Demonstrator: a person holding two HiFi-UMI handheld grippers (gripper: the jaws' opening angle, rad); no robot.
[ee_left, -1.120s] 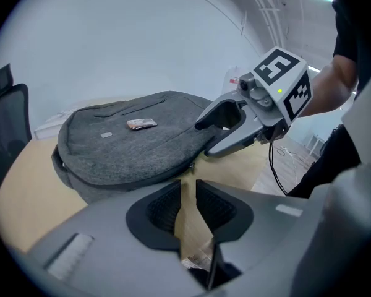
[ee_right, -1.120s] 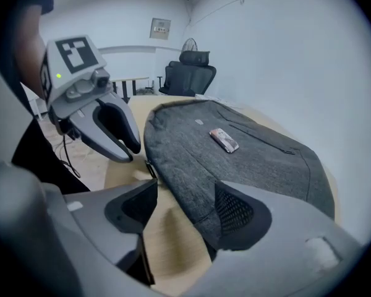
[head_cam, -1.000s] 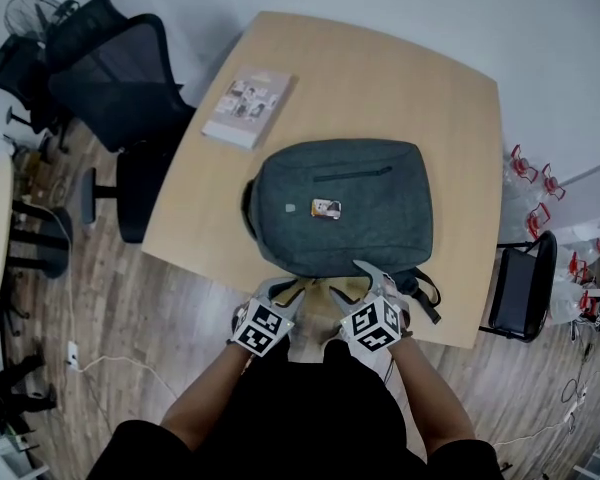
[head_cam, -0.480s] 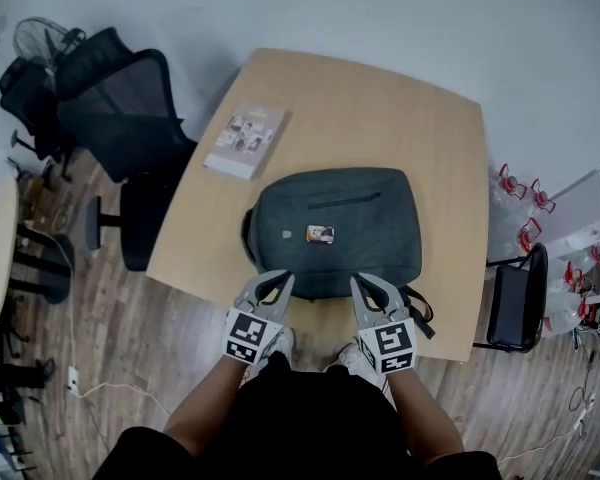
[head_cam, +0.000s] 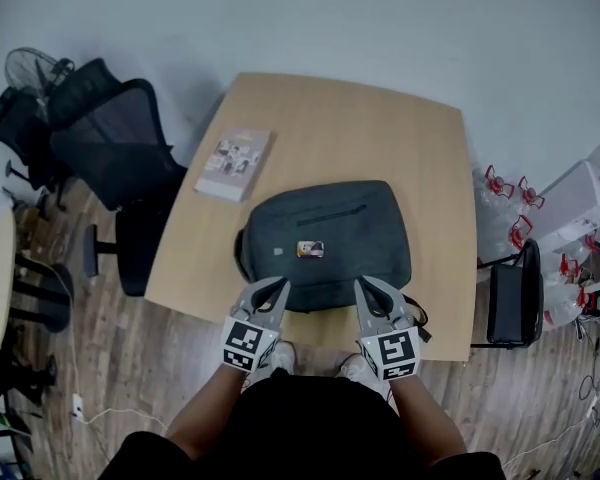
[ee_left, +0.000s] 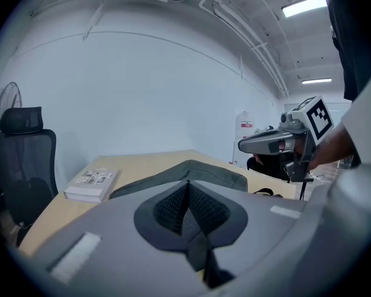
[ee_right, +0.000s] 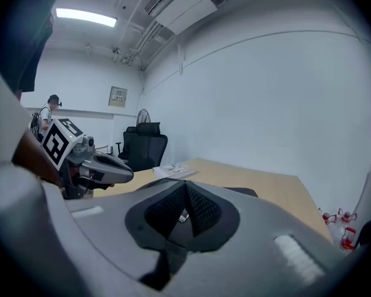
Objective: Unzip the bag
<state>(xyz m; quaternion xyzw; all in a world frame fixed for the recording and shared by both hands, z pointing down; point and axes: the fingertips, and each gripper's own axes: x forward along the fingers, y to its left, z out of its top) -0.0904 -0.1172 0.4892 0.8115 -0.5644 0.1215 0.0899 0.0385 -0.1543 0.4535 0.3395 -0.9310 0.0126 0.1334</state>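
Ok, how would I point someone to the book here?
Start at the light wooden table with the grey bag on it. Past the bag, near the table's left edge by the black office chair, a thin book lies flat. It is the only pale, rectangular thing, with small pictures on its cover.

Left gripper [head_cam: 280, 285] and right gripper [head_cam: 363, 284] lifted, tilted nearer level, at near edge of dark grey fabric backpack [head_cam: 325, 230]; right fingers [ee_right: 167, 212] closed, empty.
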